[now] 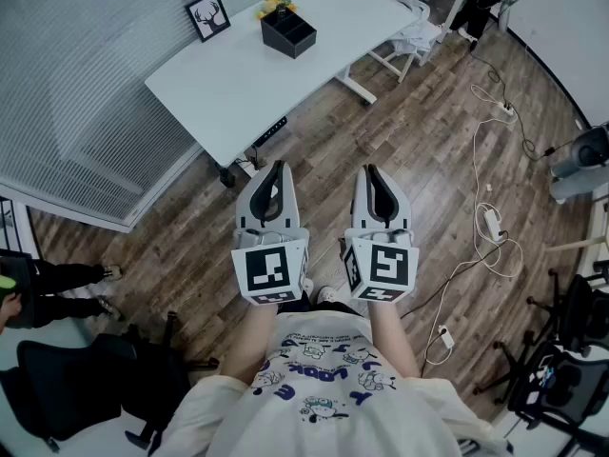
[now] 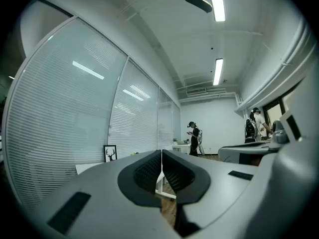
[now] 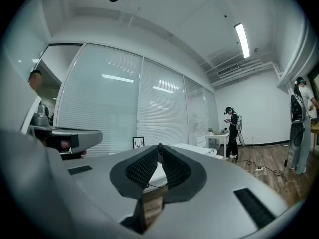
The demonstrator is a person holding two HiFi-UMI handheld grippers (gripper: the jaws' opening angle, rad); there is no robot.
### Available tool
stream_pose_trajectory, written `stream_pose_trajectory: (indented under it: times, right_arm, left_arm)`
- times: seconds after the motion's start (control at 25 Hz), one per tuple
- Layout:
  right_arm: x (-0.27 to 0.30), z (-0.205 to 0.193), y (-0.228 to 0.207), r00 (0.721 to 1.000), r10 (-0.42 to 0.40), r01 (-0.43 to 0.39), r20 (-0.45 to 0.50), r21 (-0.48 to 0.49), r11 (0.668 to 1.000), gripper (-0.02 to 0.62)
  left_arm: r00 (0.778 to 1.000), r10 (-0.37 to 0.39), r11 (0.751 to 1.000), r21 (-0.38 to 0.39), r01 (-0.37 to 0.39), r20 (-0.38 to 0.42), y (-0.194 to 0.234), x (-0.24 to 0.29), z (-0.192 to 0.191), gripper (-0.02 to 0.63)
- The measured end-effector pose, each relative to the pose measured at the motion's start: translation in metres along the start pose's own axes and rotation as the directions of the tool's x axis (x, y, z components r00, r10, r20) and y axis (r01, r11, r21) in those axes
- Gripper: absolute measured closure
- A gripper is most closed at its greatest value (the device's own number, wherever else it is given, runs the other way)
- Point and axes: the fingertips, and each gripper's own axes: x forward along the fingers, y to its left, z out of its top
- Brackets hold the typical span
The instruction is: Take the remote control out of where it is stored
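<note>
The white-shelled left gripper and right gripper hang level, jaws together on nothing, well short of the white rectangular table, whose black compartmented box, at twelve o'clock from the nearer left one, probably hides the unseen remote control.

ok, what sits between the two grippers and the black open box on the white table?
Head view: from the left gripper and right gripper, bare wood-plank floor, then the white rectangular table's bare top, up to the black open box.

An office: white desk; blinded glass partitions.
</note>
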Motion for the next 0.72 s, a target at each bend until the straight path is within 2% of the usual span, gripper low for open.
stream_pose_trajectory:
  times: [0.72]
  right_arm:
    - [0.023,-0.005,0.012,1.000,-0.009,0.009,0.000,0.019,1.000,0.545]
  left_arm:
    - [1.000,-0.010,1.000,-0.006,0.010,-0.003,0.023,0.017,-0.006,0.589]
